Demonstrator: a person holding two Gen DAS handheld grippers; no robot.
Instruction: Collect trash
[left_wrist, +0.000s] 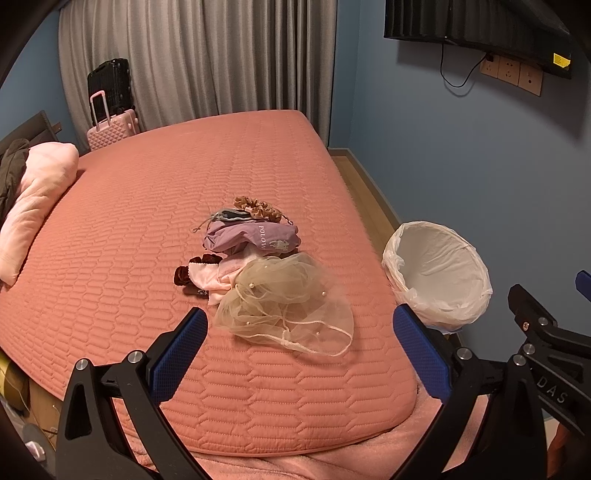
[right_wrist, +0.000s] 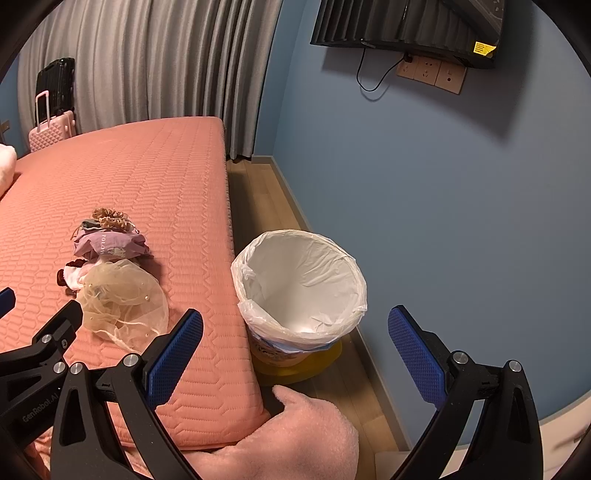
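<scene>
On the quilted salmon-pink bed (left_wrist: 147, 229) lies a small heap: a beige tulle veil with pearl beads (left_wrist: 284, 299), a lilac fabric pouch printed "POLOW" (left_wrist: 255, 236), a tan ruffled scrunchie (left_wrist: 258, 208) and dark red hair ties (left_wrist: 184, 277). Beside the bed stands a bin lined with a white plastic bag (right_wrist: 301, 280), holding nothing. The left gripper (left_wrist: 301, 354), its blue-padded fingers apart, hovers before the veil. The right gripper (right_wrist: 295, 350), marked "GenRobot.AI", is spread wide toward the bin.
</scene>
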